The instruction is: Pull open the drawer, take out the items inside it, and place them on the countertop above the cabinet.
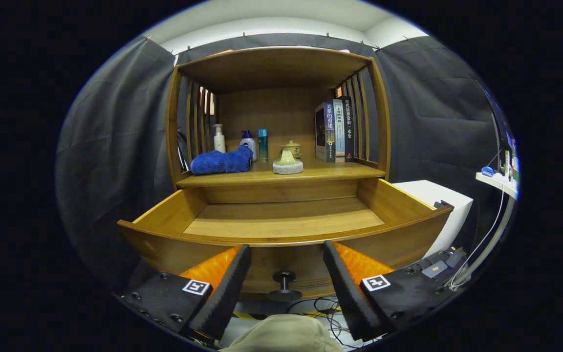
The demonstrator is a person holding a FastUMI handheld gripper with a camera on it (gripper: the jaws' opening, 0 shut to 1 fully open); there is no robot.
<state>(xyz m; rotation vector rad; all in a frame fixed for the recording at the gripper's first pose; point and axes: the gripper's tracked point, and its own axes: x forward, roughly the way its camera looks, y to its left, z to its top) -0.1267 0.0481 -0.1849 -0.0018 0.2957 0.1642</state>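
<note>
Drawer (281, 220) of honey-coloured wood is seen pulled fully out of the wooden cabinet, its long axis running side to side and its front panel turned toward the camera. One round black knob (284, 279) is fixed to that front panel, low and central. The drawer floor that can be seen is bare, though its nearest strip is hidden behind the front panel. The gripper (286, 278) is held just before the drawer front, jaws spread wide with the knob between them and nothing pinched. Above the drawer, on the table (340, 171), are counted one crumpled blue towel (222, 161), three bottles (248, 144), one pale ceramic piece on a round pad (288, 159), and three upright books (334, 129). Below the drawer front, a beige rounded shape (284, 335) is cut off and cannot be identified.
</note>
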